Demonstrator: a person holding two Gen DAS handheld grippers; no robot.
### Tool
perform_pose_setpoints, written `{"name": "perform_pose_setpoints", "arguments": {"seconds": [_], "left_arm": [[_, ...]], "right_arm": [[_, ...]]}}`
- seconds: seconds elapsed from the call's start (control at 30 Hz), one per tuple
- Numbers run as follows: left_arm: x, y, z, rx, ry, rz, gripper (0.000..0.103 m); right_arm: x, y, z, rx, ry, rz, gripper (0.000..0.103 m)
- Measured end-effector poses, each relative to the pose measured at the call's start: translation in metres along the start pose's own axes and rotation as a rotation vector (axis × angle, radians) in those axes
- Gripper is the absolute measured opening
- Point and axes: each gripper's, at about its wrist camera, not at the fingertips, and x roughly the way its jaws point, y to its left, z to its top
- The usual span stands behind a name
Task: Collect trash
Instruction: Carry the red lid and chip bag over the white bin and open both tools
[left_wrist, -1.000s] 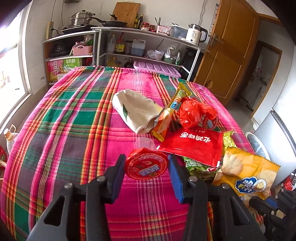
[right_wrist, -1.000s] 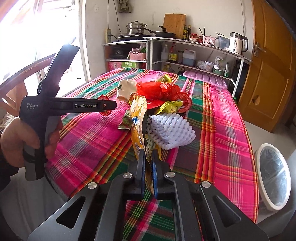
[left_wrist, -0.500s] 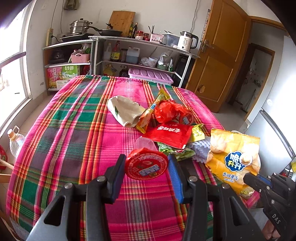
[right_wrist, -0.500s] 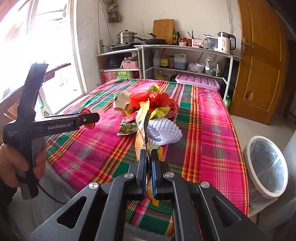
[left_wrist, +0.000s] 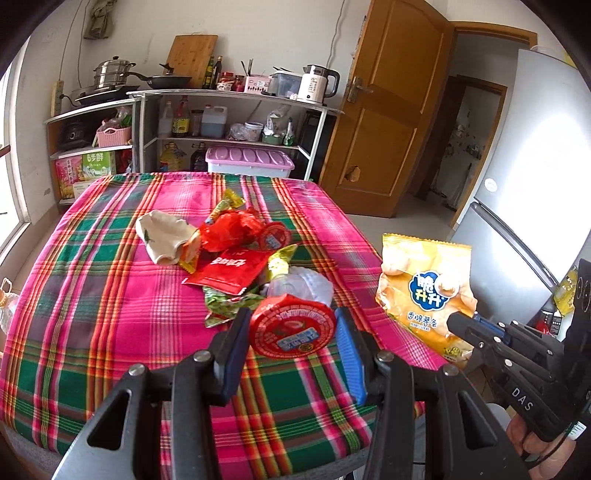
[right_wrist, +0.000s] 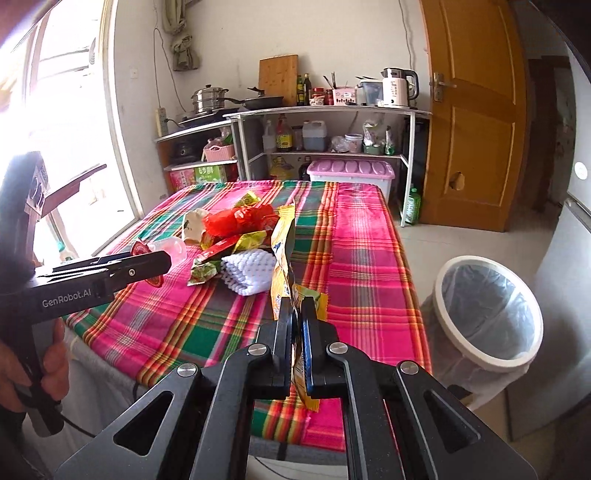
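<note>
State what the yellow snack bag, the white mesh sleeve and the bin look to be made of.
Yellow snack bag: glossy printed plastic film, judging by its crinkles and sheen. White mesh sleeve: soft foam netting, puffy with a lattice of holes. Bin: probably white plastic with a smooth rim, lined with thin translucent film.

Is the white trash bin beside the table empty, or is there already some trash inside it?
Apparently empty. The right wrist view looks into the trash bin: only its clear liner shows, though the very bottom is hidden.
</note>
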Motion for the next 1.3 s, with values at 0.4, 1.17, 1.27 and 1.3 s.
{"name": "perform_pose_setpoints", "arguments": {"seconds": [0.4, 1.17, 1.27, 1.3], "left_arm": [[0.054, -0.078, 0.024, 0.095, 0.030, -0.146, 0.048], [0.219, -0.223, 0.038, 0.243, 0.270, -0.311, 0.048], [0.234, -0.234, 0.034, 0.249, 0.303, -0.312, 0.048], [0.238, -0.237, 0.032, 0.247, 0.316, -0.310, 0.048]], "right_arm": [[0.001, -0.089, -0.006, 0.115, -0.001, -0.167, 0.005], [0.065, -0.252, -0.031, 0.360, 0.105, -0.353, 0.005], [0.071, -0.261, -0.038, 0.380, 0.119, -0.348, 0.005], [0.073, -0.263, -0.039, 0.384, 0.123, -0.346, 0.005]]}}
